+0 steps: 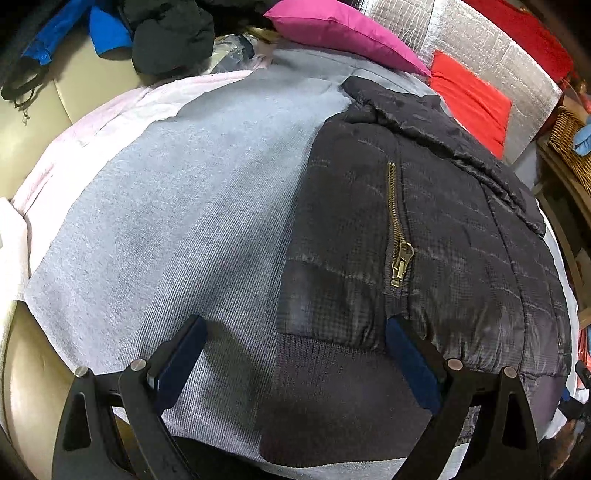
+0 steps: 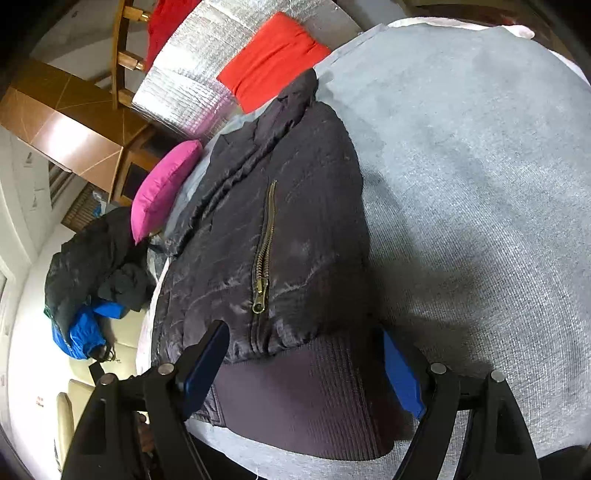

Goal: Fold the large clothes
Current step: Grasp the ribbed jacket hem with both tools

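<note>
A dark quilted jacket [image 1: 436,229] with a brass zipper [image 1: 397,236] and a ribbed hem lies folded narrow on a grey blanket [image 1: 184,192]. It also shows in the right wrist view [image 2: 280,221], with its zipper [image 2: 264,258] running away from me. My left gripper [image 1: 295,332] is open, its jaws wide apart over the jacket's ribbed hem [image 1: 332,387] and the blanket. My right gripper [image 2: 303,339] is open too, its jaws straddling the ribbed hem [image 2: 295,398]. Neither holds anything.
A magenta cushion [image 1: 340,29] and a red cushion [image 1: 469,99] lie at the far edge against a silver foil panel [image 1: 480,48]. A pile of black and blue clothes [image 2: 92,273] sits on a cream sofa [image 1: 92,85]. A wicker basket [image 1: 569,140] and wooden furniture [image 2: 74,129] stand nearby.
</note>
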`<state>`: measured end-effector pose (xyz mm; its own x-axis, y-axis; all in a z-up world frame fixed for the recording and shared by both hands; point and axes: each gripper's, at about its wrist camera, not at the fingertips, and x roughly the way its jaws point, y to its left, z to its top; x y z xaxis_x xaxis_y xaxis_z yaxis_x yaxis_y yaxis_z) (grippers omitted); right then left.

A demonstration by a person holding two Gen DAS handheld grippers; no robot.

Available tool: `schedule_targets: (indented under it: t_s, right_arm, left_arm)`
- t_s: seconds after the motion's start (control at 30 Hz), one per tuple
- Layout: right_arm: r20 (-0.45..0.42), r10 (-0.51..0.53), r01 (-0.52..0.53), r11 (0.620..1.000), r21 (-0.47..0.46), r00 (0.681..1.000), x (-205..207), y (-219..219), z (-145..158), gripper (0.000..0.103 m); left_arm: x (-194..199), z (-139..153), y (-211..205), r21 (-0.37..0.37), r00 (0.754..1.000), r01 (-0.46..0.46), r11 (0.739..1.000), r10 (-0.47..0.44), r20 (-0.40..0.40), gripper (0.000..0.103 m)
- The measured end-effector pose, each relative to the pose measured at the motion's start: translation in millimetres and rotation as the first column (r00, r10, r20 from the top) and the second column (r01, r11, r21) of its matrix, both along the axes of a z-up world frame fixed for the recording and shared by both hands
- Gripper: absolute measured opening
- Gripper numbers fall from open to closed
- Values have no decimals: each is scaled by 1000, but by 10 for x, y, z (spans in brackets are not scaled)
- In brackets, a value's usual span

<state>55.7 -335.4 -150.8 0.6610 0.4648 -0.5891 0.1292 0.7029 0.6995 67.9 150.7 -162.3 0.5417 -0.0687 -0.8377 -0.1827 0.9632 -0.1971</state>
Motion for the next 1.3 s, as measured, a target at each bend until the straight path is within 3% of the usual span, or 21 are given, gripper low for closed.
schedule_targets:
  t_s: [0.47, 0.57, 0.7, 0.8, 0.93, 1.0, 1.03, 1.07, 1.2, 1.23, 1.27, 1.3]
  right_arm:
    - [-17, 28, -29, 998, -62, 999, 22, 99, 17, 77]
    - [-28, 27, -29, 995, -92, 999, 13, 113, 19, 70]
    - [-65, 23, -35, 982, -184, 998, 24, 143, 31, 48]
    - [-76, 29, -45, 976, -212, 997, 20, 141, 32, 40]
    - [-65, 22, -33, 981, -189, 998, -14, 112, 59, 39]
    - [-60, 21, -31, 985, -169, 998, -29, 91, 59, 43]
    - [-63, 21, -30, 988, -149, 998, -30, 73, 38, 53]
    - [-59, 25, -33, 991, -128, 998, -33, 65, 25, 55]
    - [-44, 32, -37, 992, -124, 999, -45, 93, 21, 57]
    - [-37, 38, -42, 992, -119, 999, -48, 103, 23, 55]
    - [-38, 38, -42, 991, -126, 999, -48, 111, 27, 52]
    - [-52, 37, -44, 988, -150, 998, -43, 124, 24, 36]
  left_arm:
    - [1, -20, -10, 7, 1000, 1, 1000, -1, -1, 97]
    - [-2, -21, -8, 7, 1000, 1, 1000, -1, 0, 97]
    - [-11, -15, -15, 15, 1000, 4, 1000, -4, -2, 97]
    - [-23, -4, -27, 19, 1000, 14, 1000, -14, 0, 92]
    - [-83, 28, -22, 10, 1000, 21, 1000, -21, 11, 91]
    - [-111, 29, -7, -8, 1000, 23, 1000, -23, 11, 91]
    - [-114, 26, 1, -19, 1000, 24, 1000, -24, 9, 91]
    - [-113, 24, 0, -22, 1000, 25, 999, -25, 7, 91]
    - [-112, 31, -42, -18, 999, 44, 999, -44, 14, 90]
    - [-115, 41, -76, -2, 998, 59, 998, -59, 20, 87]
    - [-115, 47, -103, 11, 997, 70, 997, -71, 24, 74]
    - [-107, 42, -136, 15, 996, 92, 996, -92, 22, 62]
